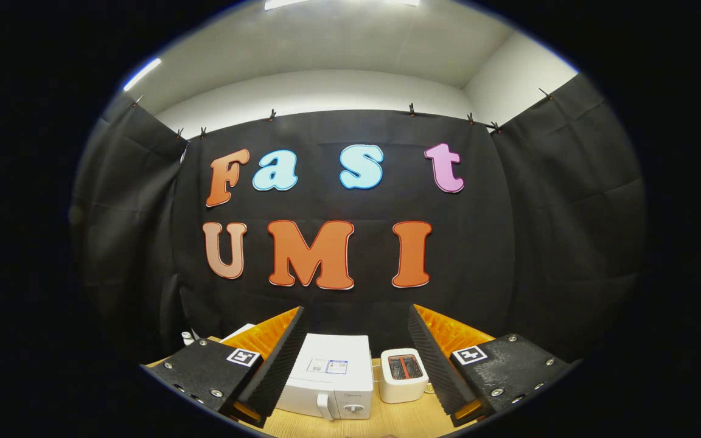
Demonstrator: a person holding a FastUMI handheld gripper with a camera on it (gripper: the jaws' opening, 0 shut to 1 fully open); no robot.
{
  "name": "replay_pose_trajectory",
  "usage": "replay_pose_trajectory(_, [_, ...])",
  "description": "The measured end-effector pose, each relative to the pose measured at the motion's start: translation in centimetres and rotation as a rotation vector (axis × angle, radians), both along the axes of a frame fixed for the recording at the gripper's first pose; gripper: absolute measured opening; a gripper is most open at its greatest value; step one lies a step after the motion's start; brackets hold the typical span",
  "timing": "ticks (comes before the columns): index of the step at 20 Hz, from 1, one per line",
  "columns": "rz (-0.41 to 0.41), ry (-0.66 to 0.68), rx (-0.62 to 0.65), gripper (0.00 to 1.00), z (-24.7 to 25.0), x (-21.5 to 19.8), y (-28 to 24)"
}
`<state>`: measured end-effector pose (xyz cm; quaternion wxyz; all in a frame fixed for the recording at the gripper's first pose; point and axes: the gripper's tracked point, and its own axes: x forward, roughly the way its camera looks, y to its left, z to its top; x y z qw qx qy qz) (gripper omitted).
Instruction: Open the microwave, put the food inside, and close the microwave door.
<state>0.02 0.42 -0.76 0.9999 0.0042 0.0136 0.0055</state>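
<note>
Microwave [333,376] with door shut, on table between and beyond wide-apart tongs [353,359].

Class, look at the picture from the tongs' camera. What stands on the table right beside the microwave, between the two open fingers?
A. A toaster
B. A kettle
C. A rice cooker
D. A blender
A. A small white toaster with two slots on top stands beside the microwave on the table; the tongs are open, gripping nothing.
</note>
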Motion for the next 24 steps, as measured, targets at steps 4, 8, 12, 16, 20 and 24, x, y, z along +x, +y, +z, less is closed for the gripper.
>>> replay_pose_trajectory(4, [0.006, 0.009, 0.004, 0.99, -0.3, -0.1, 0.5])
replay_pose_trajectory(8, [0.02, 0.051, 0.02, 0.99, -1.9, -0.2, 1.4])
replay_pose_trajectory(12, [0.036, 0.115, 0.021, 0.99, -4.5, -0.4, 2.8])
replay_pose_trajectory(16, [0.053, 0.2, 0.019, 0.99, -7.8, -0.5, 4.5])
replay_pose_trajectory(20, [0.06, 0.295, 0.054, 0.99, -11.3, -0.4, 6.2])
replay_pose_trajectory(24, [0.036, 0.367, 0.08, 0.99, -15.2, 0.0, 7.6])
